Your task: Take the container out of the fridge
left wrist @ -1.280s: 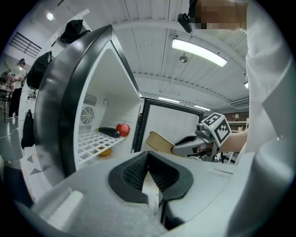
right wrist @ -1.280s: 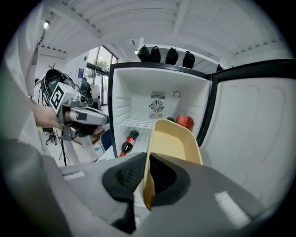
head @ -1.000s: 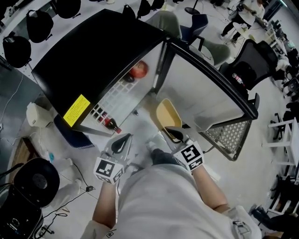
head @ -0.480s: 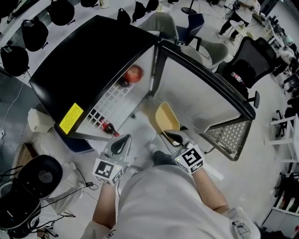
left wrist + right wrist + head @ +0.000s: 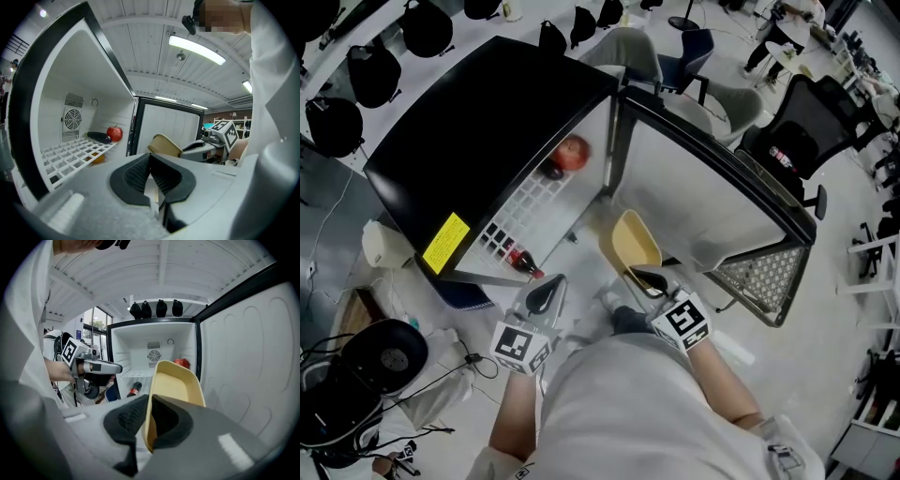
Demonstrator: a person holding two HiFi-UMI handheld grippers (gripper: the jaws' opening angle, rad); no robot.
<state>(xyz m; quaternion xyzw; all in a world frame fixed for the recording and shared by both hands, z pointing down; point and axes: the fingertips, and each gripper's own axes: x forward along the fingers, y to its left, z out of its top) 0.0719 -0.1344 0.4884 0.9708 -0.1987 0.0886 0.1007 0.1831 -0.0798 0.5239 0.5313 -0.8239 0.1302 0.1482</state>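
Observation:
A pale yellow container (image 5: pixel 636 246) hangs in front of the open fridge (image 5: pixel 487 122), outside its cavity. My right gripper (image 5: pixel 649 277) is shut on its near rim; in the right gripper view the rim runs between the pads of that gripper (image 5: pixel 149 420) and the container (image 5: pixel 176 385) stands up on edge. My left gripper (image 5: pixel 546 295) is to the left of it, apart from the container, its pads together with nothing between them. In the left gripper view this gripper (image 5: pixel 151 176) points at the fridge's white wire shelf (image 5: pixel 70 154).
A red apple (image 5: pixel 573 154) and a dark long vegetable (image 5: pixel 98 137) lie at the back of the shelf. A cola bottle (image 5: pixel 517 255) lies at the fridge's bottom front. The open door (image 5: pixel 712 187) stands close on the right. Office chairs (image 5: pixel 797 131) stand behind it.
The container stays in the right gripper's grip in front of the fridge. Both grippers hold about the same places; only the head view has shifted a little.

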